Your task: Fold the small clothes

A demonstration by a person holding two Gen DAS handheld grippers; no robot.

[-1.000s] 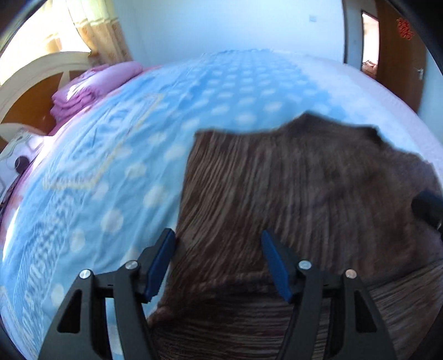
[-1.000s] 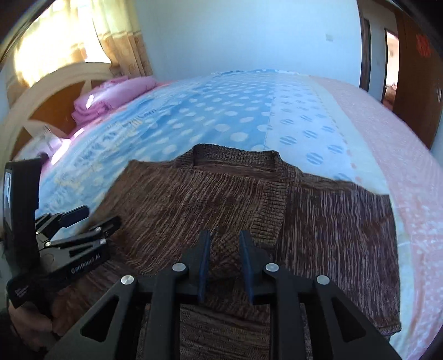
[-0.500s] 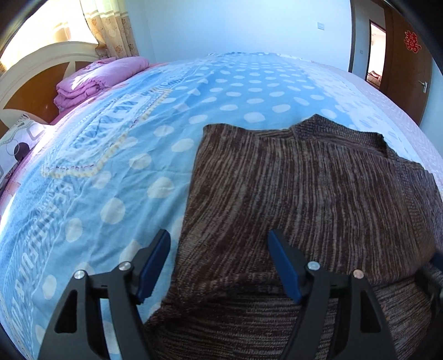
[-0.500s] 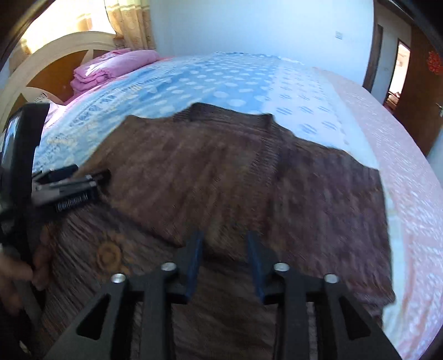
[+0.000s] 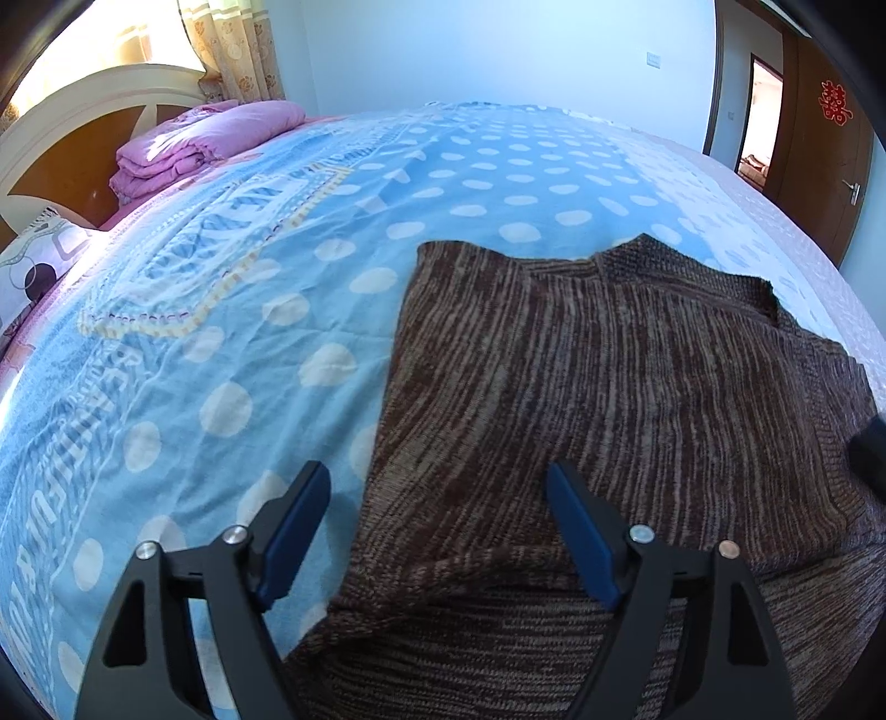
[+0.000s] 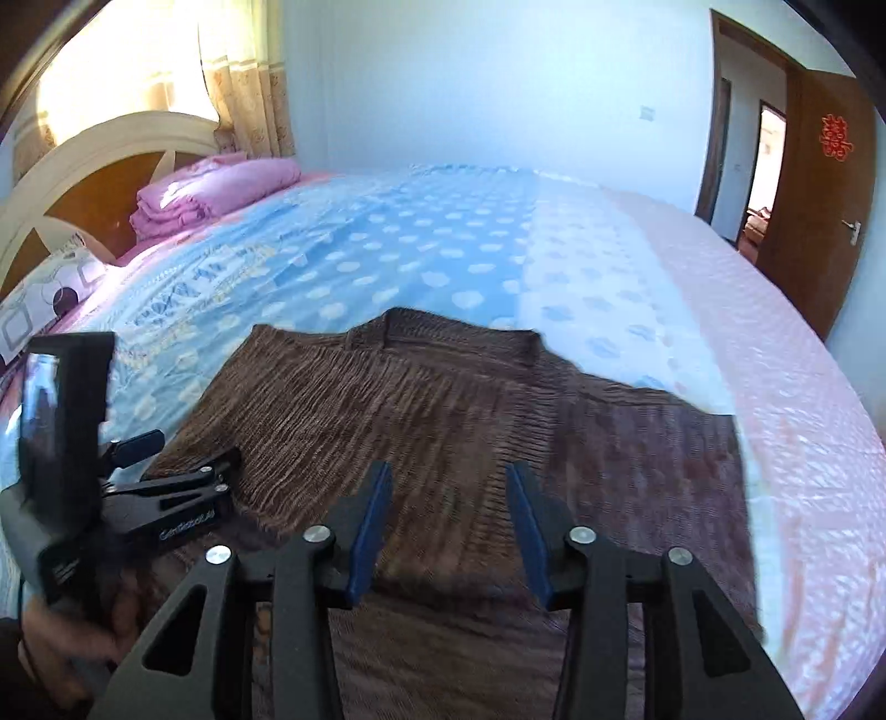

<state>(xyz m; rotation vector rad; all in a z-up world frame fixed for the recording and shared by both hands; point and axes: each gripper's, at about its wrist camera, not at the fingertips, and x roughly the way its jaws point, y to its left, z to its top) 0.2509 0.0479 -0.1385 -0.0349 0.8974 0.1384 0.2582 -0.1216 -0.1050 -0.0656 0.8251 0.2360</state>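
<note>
While the brown sweater [image 5: 609, 387] lies at 12 o'clock, left gripper [image 5: 437, 526] jaws spreading, empty; right gripper [image 6: 448, 526] jaws narrowing, gripping nothing.

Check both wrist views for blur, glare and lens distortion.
Left wrist view: sharp; the sweater knit and bedspread dots read clearly, the bed bulges from the fisheye, the window is blown out. Right wrist view: smeared by motion blur, the sweater weave streaked, dots soft, the window glaring.

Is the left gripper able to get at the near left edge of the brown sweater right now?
Probably yes: the left gripper, jaws opening and empty, hangs over that edge of the sweater, with nothing between.
</note>
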